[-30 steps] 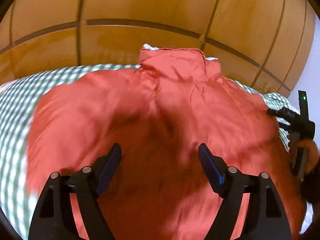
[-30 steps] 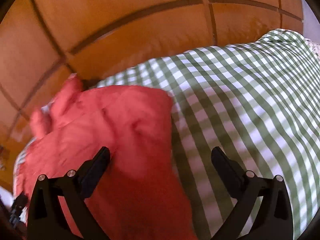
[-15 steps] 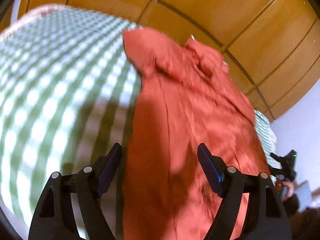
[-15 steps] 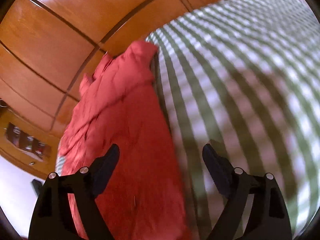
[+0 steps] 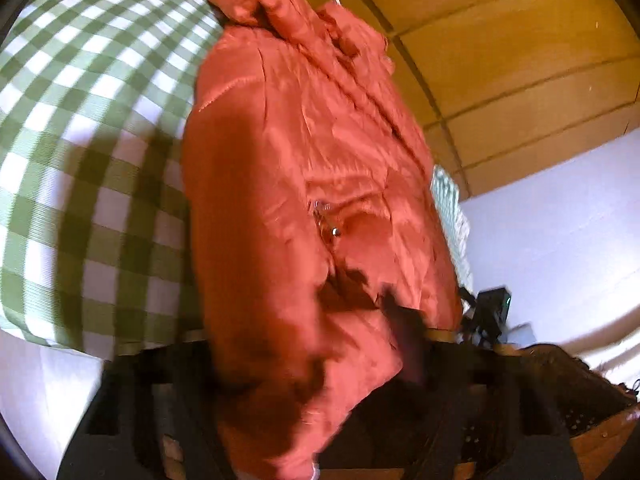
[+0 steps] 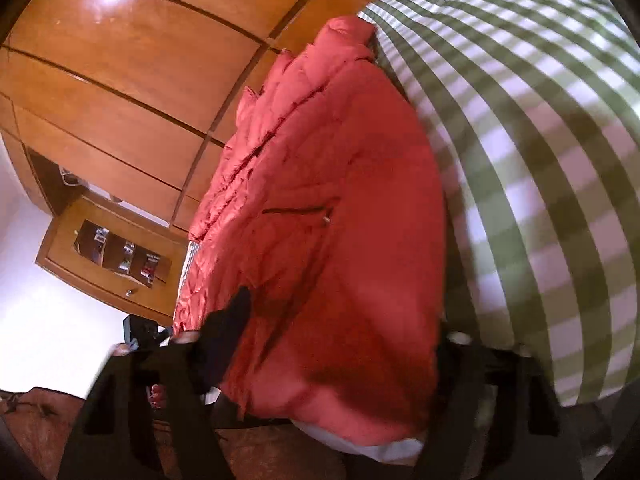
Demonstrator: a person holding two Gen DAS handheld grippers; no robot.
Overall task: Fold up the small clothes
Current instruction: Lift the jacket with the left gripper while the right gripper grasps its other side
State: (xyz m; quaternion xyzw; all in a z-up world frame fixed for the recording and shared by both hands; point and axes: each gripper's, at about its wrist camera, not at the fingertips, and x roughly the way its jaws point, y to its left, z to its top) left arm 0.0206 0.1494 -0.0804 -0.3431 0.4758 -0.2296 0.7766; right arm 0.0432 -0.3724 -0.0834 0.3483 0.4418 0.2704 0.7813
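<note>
The chief risk sits at the bottom of both views, where the hem of the red puffer jacket (image 5: 304,216) hangs over the near edge of the bed. The shell looks slick and the padding thick, so a shallow bite could slide off when the hem is lifted, or catch only the top layer and leave the white lining (image 6: 360,446) behind, giving a crooked fold. A zip pull (image 5: 335,232) at mid-frame could also snag.

In the left wrist view, the left claw (image 5: 320,364) fills the lower centre, badly blurred. Its jaws have just been closing, and the hem bulges between them; one finger shows as a dark shape against the fabric at lower right, the other is hidden under the cloth. They look to be pinching the hem, though the blur keeps me from being sure the bite is firm.

In the right wrist view, the right claw (image 6: 344,356) takes the lower centre. Its jaws have likewise just been closing, about half spread, with the padded hem filling the gap. The left finger lies against the fabric; the right one is lost behind the bulge, so whether it truly clamps I cannot tell.

Farther up, the jacket lies lengthwise on the green checked bedcover (image 5: 80,120), its collar toward the wooden headboard (image 6: 120,80) at the top.
</note>
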